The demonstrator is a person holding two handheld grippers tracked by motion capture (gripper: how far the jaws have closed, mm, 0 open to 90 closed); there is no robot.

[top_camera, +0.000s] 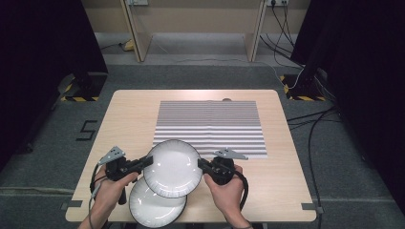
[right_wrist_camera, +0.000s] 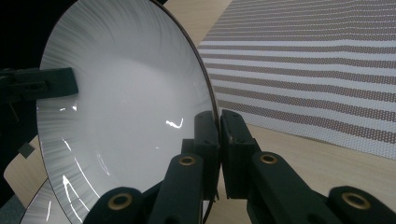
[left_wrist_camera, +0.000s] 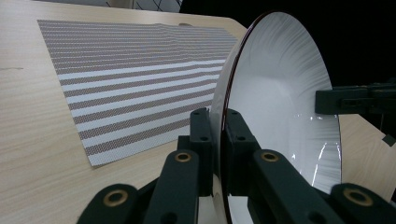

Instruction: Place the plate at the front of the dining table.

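Above second plate (top_camera: 155,205) | both claws clamp upper plate (top_camera: 173,168) rim

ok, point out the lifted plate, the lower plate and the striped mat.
lifted plate (top_camera: 173,168), high view, centre of bowl.
lower plate (top_camera: 153,210), high view, exposed inner face.
striped mat (top_camera: 210,125), high view, middle stripes.

One readable mark: a black "5" (top_camera: 86,130) on the grey floor (top_camera: 52,143), left of the table (top_camera: 129,114), about level with its middle. Yellow-black hazard stripes sit on the stand feet at far left (top_camera: 79,98) and far right (top_camera: 302,98); they carry no text. Nothing legible on the plates, mat or grippers.
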